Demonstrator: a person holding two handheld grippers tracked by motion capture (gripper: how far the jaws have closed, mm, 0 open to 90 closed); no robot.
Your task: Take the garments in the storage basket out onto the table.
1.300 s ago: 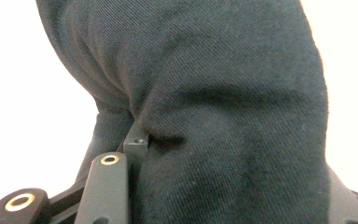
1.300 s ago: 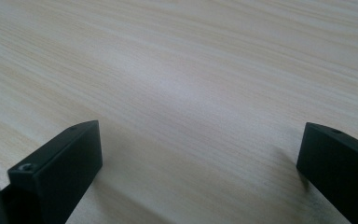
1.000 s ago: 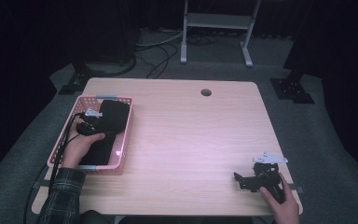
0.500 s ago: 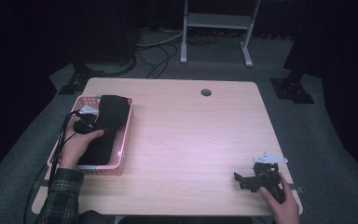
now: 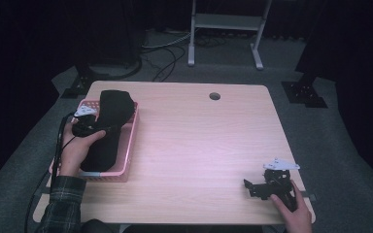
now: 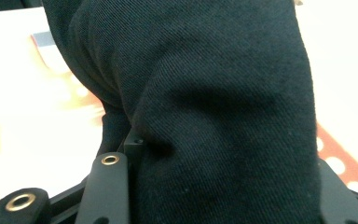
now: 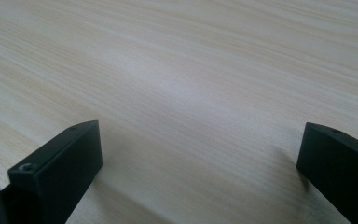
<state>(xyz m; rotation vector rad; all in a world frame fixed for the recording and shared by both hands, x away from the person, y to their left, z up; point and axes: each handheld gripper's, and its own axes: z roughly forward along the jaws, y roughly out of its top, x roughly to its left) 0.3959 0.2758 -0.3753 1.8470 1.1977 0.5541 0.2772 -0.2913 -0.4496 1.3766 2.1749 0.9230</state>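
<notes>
A black cloth [image 5: 110, 121] lies in a pink perforated basket [image 5: 130, 145] at the table's left side, its upper part raised above the far rim. My left gripper [image 5: 106, 129] is shut on this cloth, held by a hand with a plaid sleeve. In the left gripper view the dark fabric [image 6: 214, 93] bulges thick between the jaws and hides their tips. My right gripper [image 5: 251, 187] rests on the table near the front right corner. In the right gripper view it [image 7: 200, 154] stands open over bare wood.
The light wooden table [image 5: 199, 141] has a round cable hole [image 5: 214, 96] near its far edge. Behind the table stand a white metal frame [image 5: 226, 24] and cables [image 5: 162, 53] on the grey floor. Dark stand feet [image 5: 303, 92] sit at the right.
The left hand has risen a little with the black cloth, and the fabric's top now stands higher over the basket's far end. The right gripper has not moved.
</notes>
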